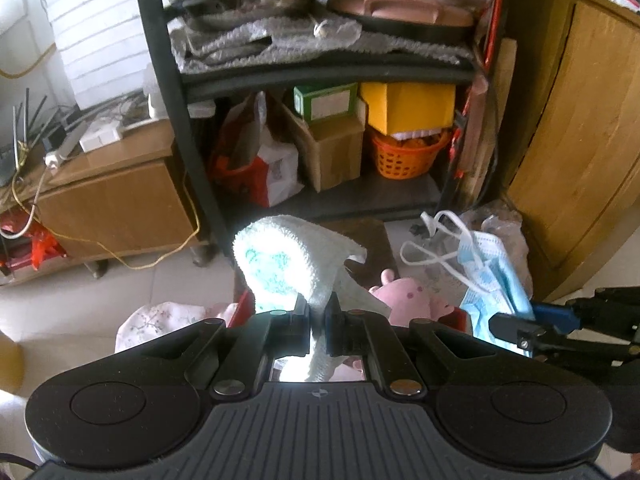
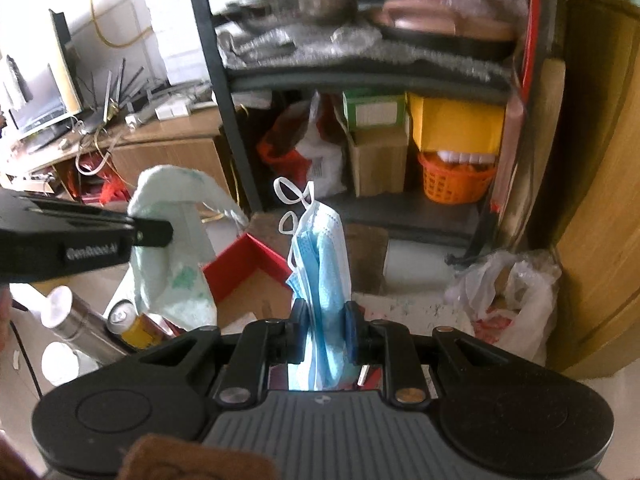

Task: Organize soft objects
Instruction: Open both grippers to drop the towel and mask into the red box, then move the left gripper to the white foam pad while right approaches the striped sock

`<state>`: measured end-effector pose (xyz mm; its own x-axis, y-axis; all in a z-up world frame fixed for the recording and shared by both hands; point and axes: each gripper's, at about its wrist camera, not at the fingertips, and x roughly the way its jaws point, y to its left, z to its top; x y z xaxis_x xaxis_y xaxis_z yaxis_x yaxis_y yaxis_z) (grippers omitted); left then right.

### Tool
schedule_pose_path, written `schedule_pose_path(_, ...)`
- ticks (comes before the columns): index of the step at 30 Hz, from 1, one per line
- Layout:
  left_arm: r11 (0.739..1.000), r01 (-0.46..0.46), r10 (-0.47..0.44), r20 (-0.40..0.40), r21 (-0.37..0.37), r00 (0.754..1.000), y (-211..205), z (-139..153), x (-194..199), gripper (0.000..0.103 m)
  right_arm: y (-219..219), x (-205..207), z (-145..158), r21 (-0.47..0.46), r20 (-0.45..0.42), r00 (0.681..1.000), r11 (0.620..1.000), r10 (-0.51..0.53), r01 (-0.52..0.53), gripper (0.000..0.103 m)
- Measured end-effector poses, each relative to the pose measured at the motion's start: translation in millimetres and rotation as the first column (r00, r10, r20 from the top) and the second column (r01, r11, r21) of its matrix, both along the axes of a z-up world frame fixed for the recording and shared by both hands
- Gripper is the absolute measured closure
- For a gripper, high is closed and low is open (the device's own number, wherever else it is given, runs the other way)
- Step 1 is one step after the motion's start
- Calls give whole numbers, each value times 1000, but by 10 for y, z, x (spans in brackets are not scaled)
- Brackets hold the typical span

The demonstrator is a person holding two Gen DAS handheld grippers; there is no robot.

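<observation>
My left gripper (image 1: 318, 312) is shut on a white towel with green print (image 1: 288, 264), which stands up above the fingers. The towel also shows in the right wrist view (image 2: 168, 248), hanging from the left gripper (image 2: 154, 232). My right gripper (image 2: 327, 328) is shut on blue face masks (image 2: 322, 264) with white ear loops. The masks (image 1: 492, 280) and right gripper (image 1: 516, 330) show at the right in the left wrist view. A pink plush toy (image 1: 404, 296) lies below, beside a red box (image 2: 248, 264).
A dark shelf rack (image 1: 320, 76) holds pans, boxes and an orange basket (image 1: 404, 156). A wooden cabinet (image 1: 576, 140) stands right, a low wooden desk (image 1: 108, 184) left. A steel bottle (image 2: 80, 328) and a can (image 2: 128, 320) lie at lower left. A plastic bag (image 2: 516, 300) sits on the floor.
</observation>
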<state>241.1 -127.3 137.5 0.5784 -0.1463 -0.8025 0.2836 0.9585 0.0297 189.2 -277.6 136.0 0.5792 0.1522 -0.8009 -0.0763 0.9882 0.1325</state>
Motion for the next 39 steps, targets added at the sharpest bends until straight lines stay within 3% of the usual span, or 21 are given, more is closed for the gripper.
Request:
schedule_pose_path(7,1000,-3,5,-52,30,999,8,-280,109,98,70,125,-357,-5,-78,997,1000,24,-25,103)
schedule_pose_path(10,999,4,0,-69,52,998,0,-368,106,82,77,157,-459,3,-115,993,1000,19,-19,103)
schedule_pose_path(11,998,1,3,-74,57,997,2,-389,104,73,90,159,-482,0,-130,991,1000,24,-24,97)
schedule_pose_path(13,997,10,-4,-78,75,997,-5,-423,90,59,130,167,-515,-28,-149,989,999,26,-31,66)
schedule_pose_path(15,995,11,-3,-82,97,997,-16,-457,67,47,167,146,-523,-44,-144,989,998,33,-39,65)
schedule_pose_path(20,994,20,-11,-84,105,996,38,-484,-90,34,178,52,-542,-31,-154,988,999,32,-37,64)
schedule_pose_path(24,993,28,-18,-82,117,996,81,-488,-280,33,152,-126,-516,-5,-149,989,1000,27,-28,64)
schedule_pose_path(33,998,14,-9,-77,59,997,170,-486,-734,27,135,-645,-479,56,-116,993,998,-9,15,64)
schedule_pose_path(37,998,13,-8,-74,56,997,209,-596,-967,27,97,-904,-568,104,-100,995,994,-30,40,61)
schedule_pose_path(39,999,4,-1,-95,37,995,259,-703,-1072,27,113,-967,-661,86,-126,992,996,-23,34,61)
